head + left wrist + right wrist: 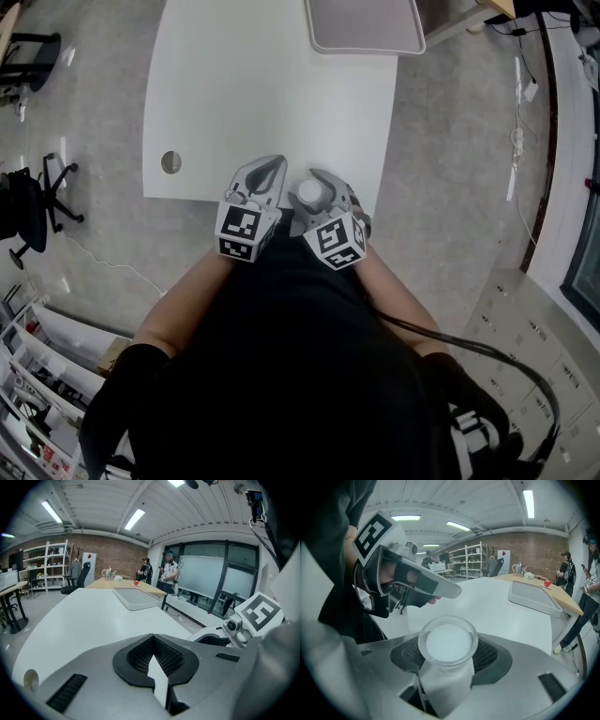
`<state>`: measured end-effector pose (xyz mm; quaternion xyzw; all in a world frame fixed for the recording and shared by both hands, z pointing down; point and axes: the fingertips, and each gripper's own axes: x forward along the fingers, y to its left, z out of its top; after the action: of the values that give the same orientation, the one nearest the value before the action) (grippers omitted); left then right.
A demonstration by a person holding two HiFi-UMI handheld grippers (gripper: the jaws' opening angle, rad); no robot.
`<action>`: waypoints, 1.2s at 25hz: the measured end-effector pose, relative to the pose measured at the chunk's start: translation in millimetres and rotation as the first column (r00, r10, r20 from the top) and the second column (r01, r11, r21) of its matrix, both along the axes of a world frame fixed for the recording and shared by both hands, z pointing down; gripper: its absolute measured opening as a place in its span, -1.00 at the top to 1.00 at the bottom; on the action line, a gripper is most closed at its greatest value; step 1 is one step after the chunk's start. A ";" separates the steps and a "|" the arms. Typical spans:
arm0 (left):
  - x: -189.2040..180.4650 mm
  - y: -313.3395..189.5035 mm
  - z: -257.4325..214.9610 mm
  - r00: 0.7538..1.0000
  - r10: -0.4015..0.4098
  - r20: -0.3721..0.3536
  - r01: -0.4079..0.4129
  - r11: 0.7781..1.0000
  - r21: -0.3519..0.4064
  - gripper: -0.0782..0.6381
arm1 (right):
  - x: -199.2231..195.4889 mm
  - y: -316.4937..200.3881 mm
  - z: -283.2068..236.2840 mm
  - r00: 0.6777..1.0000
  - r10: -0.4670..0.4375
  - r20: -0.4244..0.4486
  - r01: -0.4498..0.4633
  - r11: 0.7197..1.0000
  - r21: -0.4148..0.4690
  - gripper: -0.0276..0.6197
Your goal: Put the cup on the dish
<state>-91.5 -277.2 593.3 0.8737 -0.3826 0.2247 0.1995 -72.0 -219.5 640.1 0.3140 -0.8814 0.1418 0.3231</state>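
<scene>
At the near edge of the table (pixel 234 94) – you've got the cup, dish is way off.
Your right gripper (pixel 323 187) is clamped around the cup (pixel 447 644), which stands upright with its mouth up, just over the table's near edge. Your left gripper (pixel 265 176) sits right beside it – jaws together, nothing between them. The dish (pixel 364 26) is at the far end of the table, well apart from both grippers.

A white table (pixel 262 94) carries a grey tray (pixel 364 23) at its far edge.
</scene>
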 end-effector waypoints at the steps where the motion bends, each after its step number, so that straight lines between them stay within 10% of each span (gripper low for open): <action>1: 1.5 -1.1 -0.8 1.000 -0.004 -0.003 0.004 1.000 0.002 0.78 | 2.3 -1.9 -3.9 1.000 0.002 0.004 -0.002 1.000 0.001 0.15; 30: 78.6 -44.3 -189.9 0.990 0.088 -0.114 -0.048 0.948 0.314 0.78 | 82.4 -59.3 -214.9 0.976 0.141 0.167 -0.162 0.980 0.116 0.15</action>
<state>-12.9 -321.4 403.4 0.9193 -0.3693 0.1127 0.0759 10.5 -278.8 425.2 0.3883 -0.8851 0.1333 0.2193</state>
